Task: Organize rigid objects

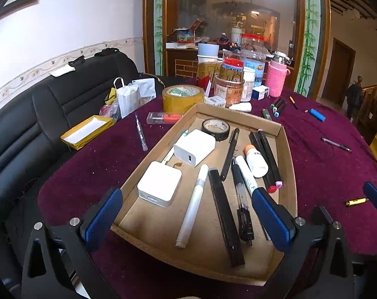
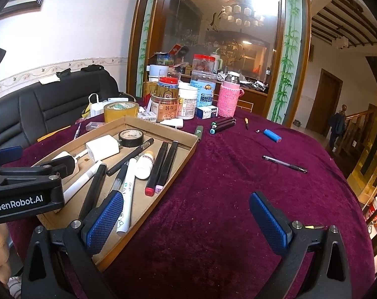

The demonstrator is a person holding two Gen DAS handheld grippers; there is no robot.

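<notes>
Both grippers hang wide open, nothing between the pads. Left gripper [image 1: 186, 211] sits over the near end of the shallow brown cardboard tray [image 1: 286, 149]; right gripper [image 2: 188, 221] is over bare purple velvet tablecloth [image 2: 238, 174], just right of the tray.

Judged step: fetch the next loose item on the cloth and drop it in the tray. Nearest candidates for the right gripper: the slim dark gel pen [image 2: 284, 164] ahead, or the small yellow cylindrical battery [image 1: 356, 201] close by its right finger.

How to do it well:
- Turn the jaws across the pen's axis and grip mid-barrel, not the tip.
- Press down into the velvet; thin barrels roll.
- Lay it parallel to the pens already in the tray, right side has room.
- The battery is short, so close squarely or it'll squirt out.

Count in tray:
- 2 white square charger blocks [image 1: 161, 183]
- 1 black tape roll [image 1: 215, 127]
- 1 small white bottle with orange cap [image 1: 256, 160]
- about 8 pens/markers, overlapping, so the count is approximate

Loose on cloth:
- 3 black markers bundled [image 2: 223, 125]
- 1 blue cylinder [image 2: 272, 135]
- 1 clear pen [image 1: 141, 132] left of the tray
- 1 green-ended marker at the far tray corner
- 1 small orange-tipped pen
</notes>
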